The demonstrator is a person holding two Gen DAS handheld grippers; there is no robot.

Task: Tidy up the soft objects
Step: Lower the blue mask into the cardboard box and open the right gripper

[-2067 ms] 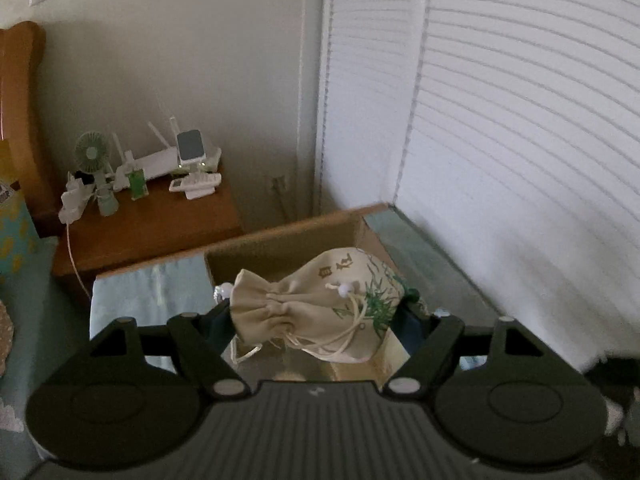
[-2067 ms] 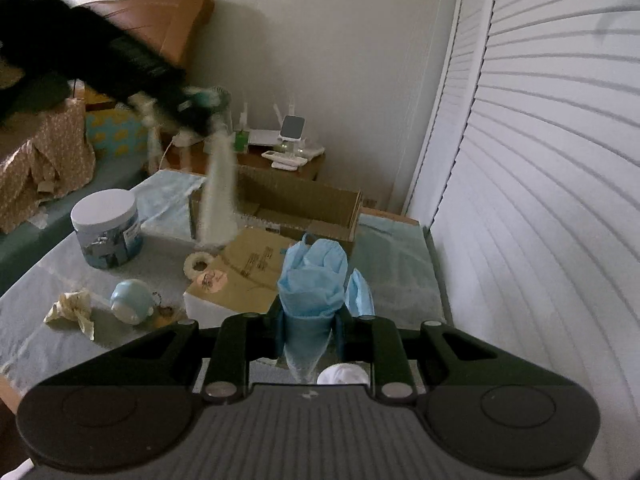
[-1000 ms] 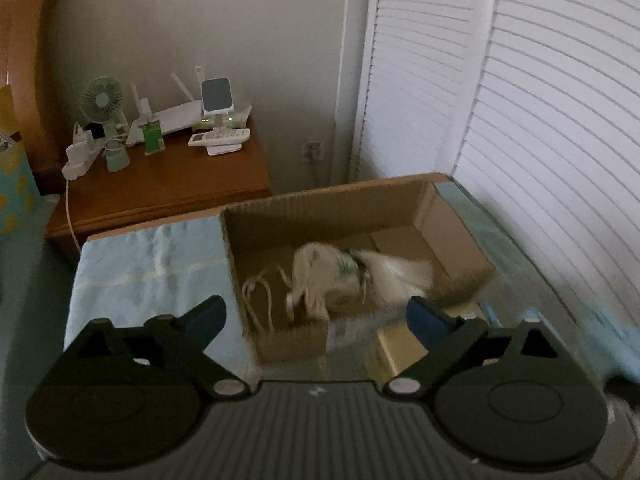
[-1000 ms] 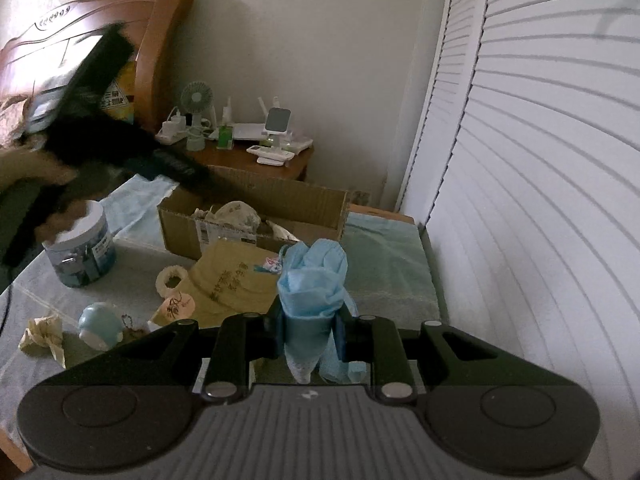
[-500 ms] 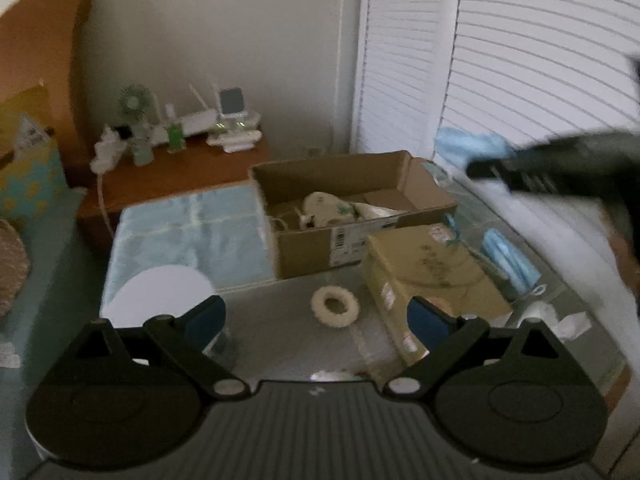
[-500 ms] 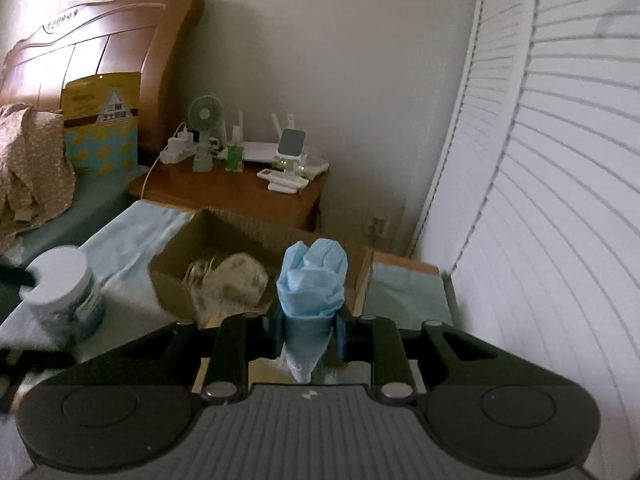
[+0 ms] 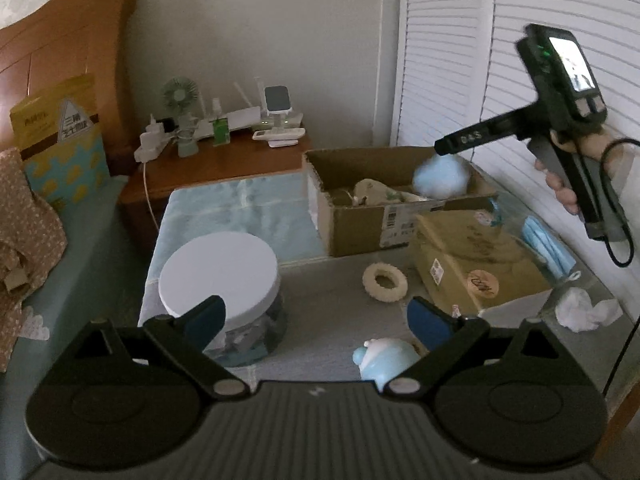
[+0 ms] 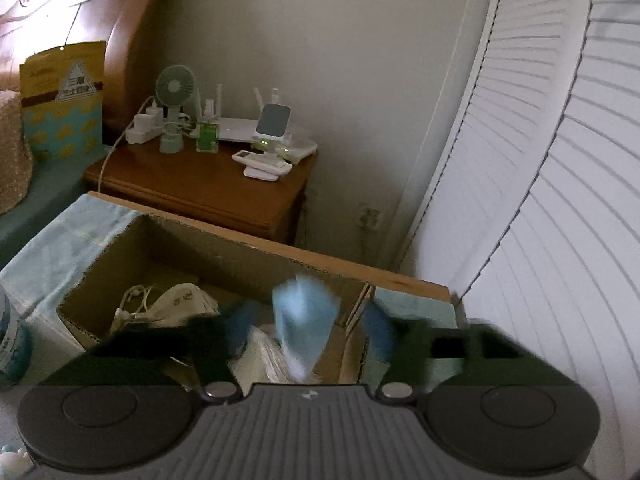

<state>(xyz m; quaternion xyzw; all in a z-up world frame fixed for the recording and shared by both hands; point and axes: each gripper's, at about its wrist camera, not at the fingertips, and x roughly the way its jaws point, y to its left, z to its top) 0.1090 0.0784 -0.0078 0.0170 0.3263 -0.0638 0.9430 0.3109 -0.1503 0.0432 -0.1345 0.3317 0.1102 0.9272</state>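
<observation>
An open cardboard box (image 7: 362, 222) stands at the back of the table with a cream drawstring pouch (image 7: 370, 190) inside. My right gripper (image 8: 306, 330) is over the box (image 8: 120, 268), jaws apart and blurred, and a blue face mask (image 8: 302, 316) hangs loose between them, above the pouch (image 8: 176, 306). In the left wrist view the mask (image 7: 440, 178) is a blue blur over the box under the right gripper (image 7: 442, 148). My left gripper (image 7: 316, 320) is open and empty, low over the table near a pale blue plush toy (image 7: 384, 358).
A white-lidded jar (image 7: 220, 276), a cream ring (image 7: 385, 280), a closed brown box (image 7: 476, 264), more blue masks (image 7: 548, 246) and crumpled tissue (image 7: 580, 310) lie on the table. A wooden nightstand (image 7: 216, 168) with gadgets stands behind. Louvred doors (image 7: 448, 40) are at the right.
My left gripper let the pouch fall into the box and drew back over the table. My right gripper carried the mask over the box and has opened; the mask is dropping.
</observation>
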